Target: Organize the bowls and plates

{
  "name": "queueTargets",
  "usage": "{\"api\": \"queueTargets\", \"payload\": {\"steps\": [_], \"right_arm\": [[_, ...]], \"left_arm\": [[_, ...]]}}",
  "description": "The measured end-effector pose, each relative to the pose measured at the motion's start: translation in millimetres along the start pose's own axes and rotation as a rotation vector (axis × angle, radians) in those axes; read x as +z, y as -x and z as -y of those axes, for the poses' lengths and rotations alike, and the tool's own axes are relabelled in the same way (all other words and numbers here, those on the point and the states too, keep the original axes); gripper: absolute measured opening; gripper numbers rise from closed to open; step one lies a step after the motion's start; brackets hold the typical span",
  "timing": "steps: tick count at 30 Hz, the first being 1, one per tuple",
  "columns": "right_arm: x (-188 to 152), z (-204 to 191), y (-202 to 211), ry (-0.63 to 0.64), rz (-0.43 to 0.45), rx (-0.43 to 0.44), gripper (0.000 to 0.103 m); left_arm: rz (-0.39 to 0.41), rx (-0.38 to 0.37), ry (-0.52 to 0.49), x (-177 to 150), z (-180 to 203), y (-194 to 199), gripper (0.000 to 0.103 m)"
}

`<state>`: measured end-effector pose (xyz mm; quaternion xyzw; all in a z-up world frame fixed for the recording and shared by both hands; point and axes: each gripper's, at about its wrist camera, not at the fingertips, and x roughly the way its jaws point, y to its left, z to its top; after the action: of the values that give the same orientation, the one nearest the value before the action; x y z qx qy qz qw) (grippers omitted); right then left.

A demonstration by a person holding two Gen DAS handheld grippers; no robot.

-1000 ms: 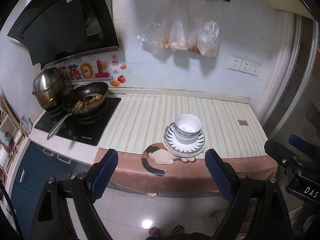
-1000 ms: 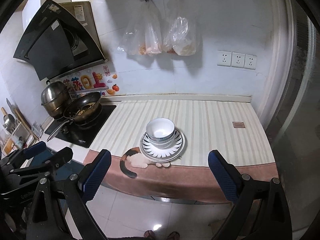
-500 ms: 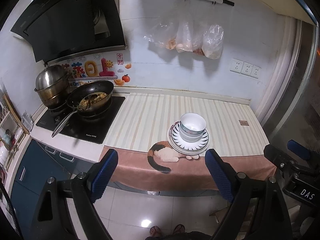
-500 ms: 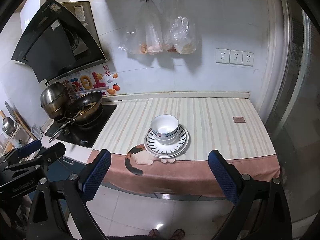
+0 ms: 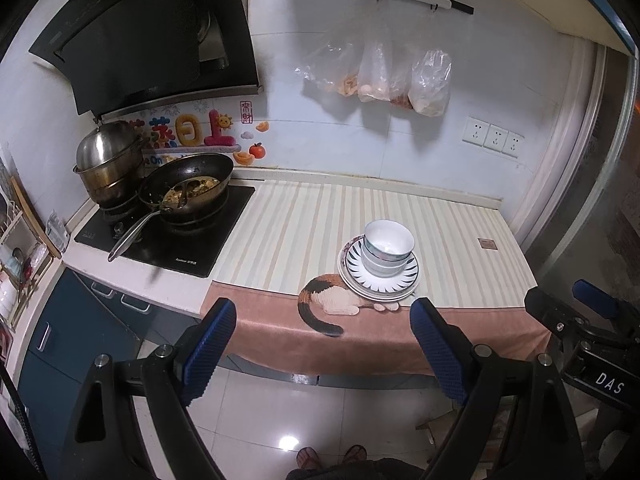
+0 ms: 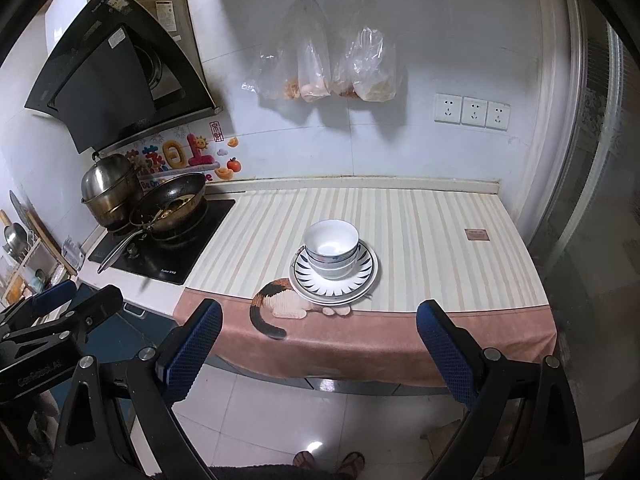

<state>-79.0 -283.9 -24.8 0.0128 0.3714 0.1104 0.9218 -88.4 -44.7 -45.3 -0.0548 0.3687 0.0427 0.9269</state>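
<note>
Stacked white bowls (image 5: 387, 247) (image 6: 331, 249) sit nested on stacked plates (image 5: 408, 277) (image 6: 362, 280) with a dark ray pattern, near the front edge of the striped counter. My left gripper (image 5: 322, 344) hangs open in front of the counter, well short of the stack, with nothing between its blue pads. My right gripper (image 6: 320, 348) is likewise open and empty, held back over the floor. Each gripper also shows at the edge of the other's view: the right gripper (image 5: 580, 312) and the left gripper (image 6: 64, 304).
A black hob (image 5: 168, 236) at the left carries a frying pan (image 5: 188, 190) with food and a steel pot (image 5: 108, 164). A cat-print cloth (image 5: 360, 336) hangs over the counter front. Plastic bags (image 6: 320, 68) hang on the wall. The person's feet (image 6: 328, 462) stand on the tiled floor.
Both views have drawn back slightly from the counter, so the bowl and plate stack sits a little smaller and further right. Both grippers stay open.
</note>
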Motion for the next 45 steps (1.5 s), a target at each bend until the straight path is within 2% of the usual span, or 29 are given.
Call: {"api": "queueTargets", "payload": {"steps": [18,45], "right_arm": [[-1.0,3.6,4.5,-0.003,0.003,-0.002,0.100],[6.6,15.5,5.4,-0.013,0.020,-0.014,0.100]], "left_arm": [[-0.001,-0.009,-0.012,-3.1,1.7,1.9,0.089],[0.002,-0.026,-0.024,9.1,8.9,-1.0,0.089]]}}
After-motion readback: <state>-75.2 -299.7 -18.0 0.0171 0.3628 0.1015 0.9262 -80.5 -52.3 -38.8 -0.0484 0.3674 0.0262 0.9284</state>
